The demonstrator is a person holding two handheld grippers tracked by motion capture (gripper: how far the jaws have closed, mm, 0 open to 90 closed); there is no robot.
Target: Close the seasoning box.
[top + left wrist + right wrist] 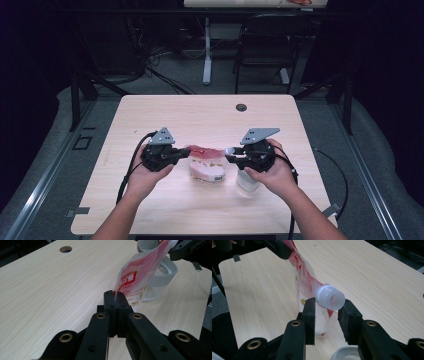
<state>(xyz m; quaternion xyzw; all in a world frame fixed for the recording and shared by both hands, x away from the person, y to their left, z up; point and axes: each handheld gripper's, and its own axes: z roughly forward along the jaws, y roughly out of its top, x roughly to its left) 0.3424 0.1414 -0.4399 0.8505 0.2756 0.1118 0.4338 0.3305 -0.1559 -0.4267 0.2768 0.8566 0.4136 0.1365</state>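
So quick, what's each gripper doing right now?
Left gripper: shut on the edge of the red and clear plastic spout pouch.
Right gripper: around the pouch's white spout; grip cannot be told.

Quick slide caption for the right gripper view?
Right gripper, jaws apart around the white spout of a red-and-clear pouch above the table.

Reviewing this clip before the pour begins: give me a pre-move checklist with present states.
1. Left gripper clamped on the pouch edge: ok, jaws shut on it.
2. Right gripper gripping the spout: not ok, jaws stand apart either side.
3. Spout cap off: ok, its mouth looks open.
4. Jar open beneath the pouch: ok, open rim shows.
5. Spout aligned over the jar: cannot tell.
6. Jar steady on the table: cannot tell.
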